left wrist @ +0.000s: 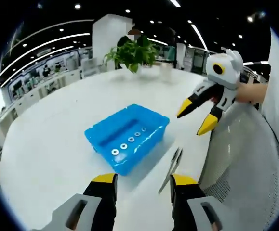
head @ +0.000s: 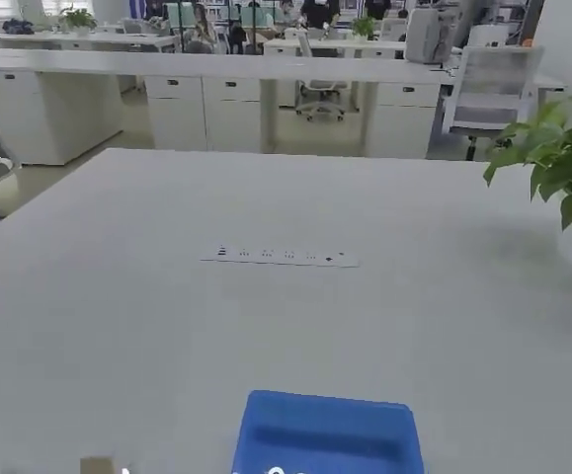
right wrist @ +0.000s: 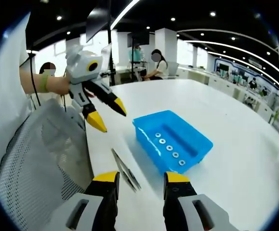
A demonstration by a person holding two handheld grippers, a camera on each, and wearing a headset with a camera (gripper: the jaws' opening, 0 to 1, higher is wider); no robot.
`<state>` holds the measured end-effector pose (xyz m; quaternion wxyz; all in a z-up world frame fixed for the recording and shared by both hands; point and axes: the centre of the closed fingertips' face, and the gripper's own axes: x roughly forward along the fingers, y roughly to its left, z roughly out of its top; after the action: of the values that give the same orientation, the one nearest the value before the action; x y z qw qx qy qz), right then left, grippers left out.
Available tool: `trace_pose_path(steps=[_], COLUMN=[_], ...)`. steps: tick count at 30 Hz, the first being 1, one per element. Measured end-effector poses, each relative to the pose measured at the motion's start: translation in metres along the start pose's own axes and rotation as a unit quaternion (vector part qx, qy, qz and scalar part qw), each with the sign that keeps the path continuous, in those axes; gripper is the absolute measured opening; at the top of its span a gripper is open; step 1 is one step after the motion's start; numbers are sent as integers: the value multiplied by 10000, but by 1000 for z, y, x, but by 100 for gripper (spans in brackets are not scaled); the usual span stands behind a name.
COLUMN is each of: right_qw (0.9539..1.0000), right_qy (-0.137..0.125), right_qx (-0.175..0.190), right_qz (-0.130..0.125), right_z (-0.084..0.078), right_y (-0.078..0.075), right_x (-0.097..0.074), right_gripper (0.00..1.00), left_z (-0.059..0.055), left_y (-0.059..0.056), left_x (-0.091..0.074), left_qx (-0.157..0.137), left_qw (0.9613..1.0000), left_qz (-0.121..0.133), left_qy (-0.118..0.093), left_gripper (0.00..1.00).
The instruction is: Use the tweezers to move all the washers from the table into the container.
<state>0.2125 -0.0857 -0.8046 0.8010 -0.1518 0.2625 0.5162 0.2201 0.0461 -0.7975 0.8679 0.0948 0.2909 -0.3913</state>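
Observation:
A blue container (head: 325, 427) sits at the near edge of the white table; in both gripper views a row of several washers (left wrist: 128, 141) (right wrist: 168, 147) lies inside the container (left wrist: 129, 161) (right wrist: 151, 150). Metal tweezers (left wrist: 172, 168) (right wrist: 125, 171) lie flat on the table beside it, untouched. My left gripper (left wrist: 144, 180) hovers open just short of the container and tweezers. My right gripper (right wrist: 141, 178) is open too, facing the same spot from the other side. Each sees the other held in the air: the right gripper (left wrist: 197, 117) and the left gripper (right wrist: 109, 117), both with jaws apart and nothing between them.
A power strip (head: 281, 257) lies mid-table. A potted plant (head: 562, 168) (left wrist: 132, 52) stands at the table's right edge. A mesh chair back (left wrist: 245, 163) (right wrist: 38, 159) is close behind the grippers. Office desks and chairs lie beyond the table.

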Motion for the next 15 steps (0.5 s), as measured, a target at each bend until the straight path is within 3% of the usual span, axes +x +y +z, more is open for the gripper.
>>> trace_pose_path(steps=[3, 7, 11, 15], right_qw=[9985, 9945, 9905, 9803], right_qy=[-423, -811, -1048, -1525], right_qx=[276, 484, 509, 762], right_qz=[-212, -464, -733, -993], right_z=[15, 30, 41, 54], right_y=[-8, -18, -25, -32], right_x=[-10, -25, -43, -64], right_gripper=[37, 44, 50, 54], left_z=[13, 23, 32, 45], left_y=[4, 11, 13, 16], left_x=[-16, -38, -53, -71], left_qx=[-282, -373, -489, -606], left_qw=[9982, 9937, 9892, 9807], left_qz=[281, 740, 945, 1208], left_qy=[-458, -756, -1008, -1413], left_gripper=[52, 57, 67, 72])
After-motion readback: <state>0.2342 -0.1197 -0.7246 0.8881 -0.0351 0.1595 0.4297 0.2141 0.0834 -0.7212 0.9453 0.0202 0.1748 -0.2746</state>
